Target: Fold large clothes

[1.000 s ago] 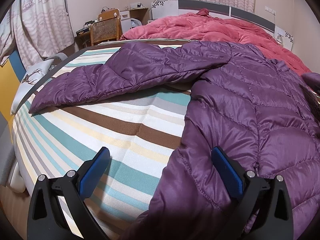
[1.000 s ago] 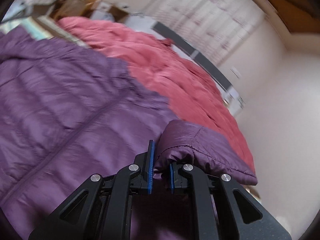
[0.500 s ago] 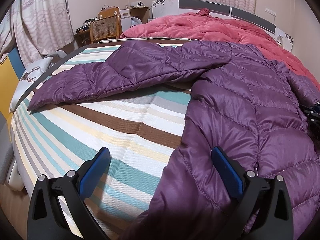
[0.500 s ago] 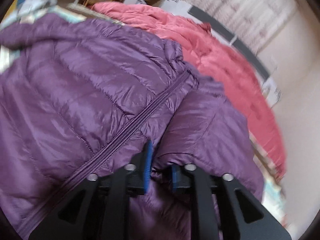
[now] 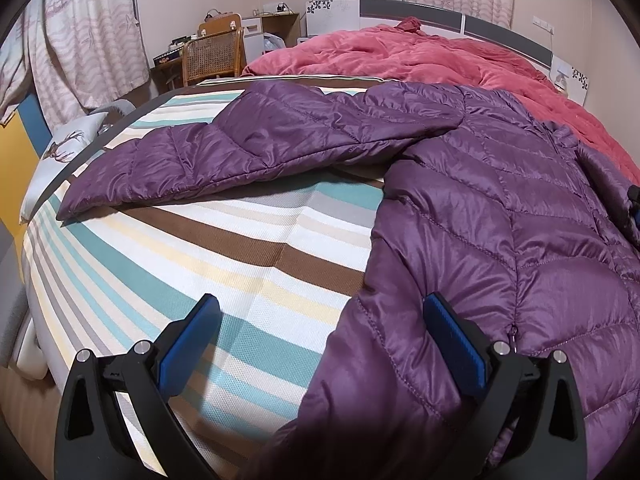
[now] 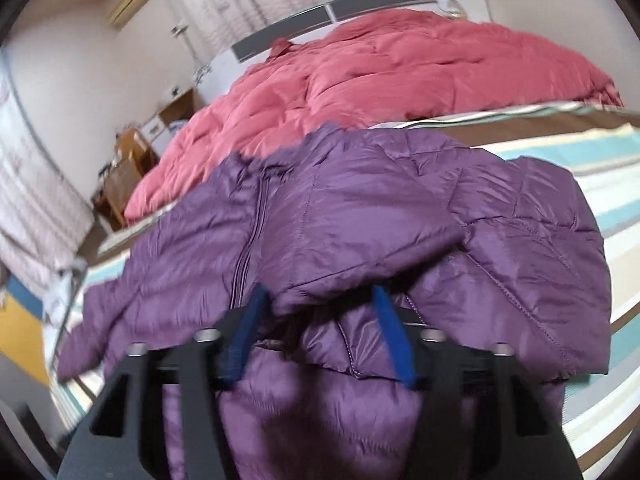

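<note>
Striped bedding (image 5: 224, 264) in teal, brown, cream and white covers the bed on which a purple quilted jacket (image 5: 500, 216) is spread, front up, with its zipper (image 6: 250, 236) seen running down the middle in the right wrist view. Behind the jacket a rumpled red comforter (image 5: 420, 52) is piled toward the headboard (image 5: 412, 8), and patterned curtains (image 5: 92, 36) hang along the wall. A cane-backed wooden chair (image 5: 212, 54) is seen at a desk in the far corner, and a pillow (image 5: 60, 152) printed with a deer lies beside the bed's left edge.

One sleeve (image 5: 240, 148) is stretched out flat across the stripes toward the left edge of the bed. The other sleeve (image 6: 520, 240) is seen folded inward so that it lies on top of the jacket's front panel.

The left tongs (image 5: 320, 344) are held spread wide above the near hem of the jacket, the left blue pad over bare sheet and the right pad against purple fabric, with nothing clamped. The right tongs (image 6: 320, 332) are spread apart as well, with the cuff end of the folded sleeve lying loosely between the blue pads and not pinched; this view is somewhat blurred
</note>
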Demonstrator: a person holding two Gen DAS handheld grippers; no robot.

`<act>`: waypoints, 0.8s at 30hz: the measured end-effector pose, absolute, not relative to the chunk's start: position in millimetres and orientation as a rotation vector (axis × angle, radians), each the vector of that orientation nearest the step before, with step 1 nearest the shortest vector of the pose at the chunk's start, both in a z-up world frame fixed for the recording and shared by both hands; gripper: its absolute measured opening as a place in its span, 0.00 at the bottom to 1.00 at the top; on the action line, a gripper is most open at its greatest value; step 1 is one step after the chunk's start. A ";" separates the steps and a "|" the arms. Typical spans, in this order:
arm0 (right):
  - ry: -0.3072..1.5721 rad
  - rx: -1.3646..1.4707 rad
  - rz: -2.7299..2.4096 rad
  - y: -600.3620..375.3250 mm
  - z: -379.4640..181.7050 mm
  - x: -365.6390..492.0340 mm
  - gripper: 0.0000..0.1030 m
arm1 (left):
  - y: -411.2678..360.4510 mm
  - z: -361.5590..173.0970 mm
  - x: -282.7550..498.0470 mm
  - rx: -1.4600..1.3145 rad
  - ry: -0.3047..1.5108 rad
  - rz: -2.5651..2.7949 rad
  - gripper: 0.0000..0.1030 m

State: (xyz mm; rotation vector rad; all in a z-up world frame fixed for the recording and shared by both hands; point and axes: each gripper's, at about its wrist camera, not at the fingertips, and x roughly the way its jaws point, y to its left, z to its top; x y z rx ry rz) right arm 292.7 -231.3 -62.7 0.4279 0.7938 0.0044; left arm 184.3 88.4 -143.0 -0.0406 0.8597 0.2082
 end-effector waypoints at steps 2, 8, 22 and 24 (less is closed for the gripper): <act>0.794 0.406 -0.001 -226.3 -61.7 301.7 0.33 | 88.3 -142.9 184.0 -0.038 0.858 0.210 0.98; 0.780 0.107 0.055 -176.1 -53.2 317.5 0.19 | 88.8 -143.0 184.5 -0.042 0.861 0.208 0.98; 0.846 -0.380 0.293 -84.3 -76.9 292.5 0.22 | 76.7 -121.1 191.9 -0.012 0.882 0.170 0.98; 0.843 -0.286 0.285 -102.2 -70.6 285.8 0.22 | 67.7 -105.3 196.9 -0.017 0.848 0.132 0.98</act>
